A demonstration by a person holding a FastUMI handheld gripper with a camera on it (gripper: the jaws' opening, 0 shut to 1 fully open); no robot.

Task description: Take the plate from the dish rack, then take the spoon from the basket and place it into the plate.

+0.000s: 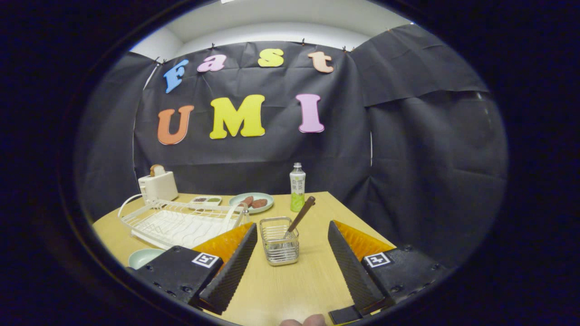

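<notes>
A small wire basket (279, 241) stands on the wooden table just ahead of my fingers, slightly left of the gap's middle. A brown-handled spoon (300, 216) leans in it, handle tilted up to the right. A pale green plate (142, 257) lies flat on the table beside my left finger, partly hidden by it. The white dish rack (179, 220) sits beyond the left finger with no plate in its slots. My gripper (290, 237) is open, nothing between the fingers.
A white toaster (157, 184) with bread stands behind the rack. A plate of food (252, 202), a small sauce dish (206, 199) and a green drink bottle (297, 187) line the table's far side. The table edge (362, 222) runs off to the right.
</notes>
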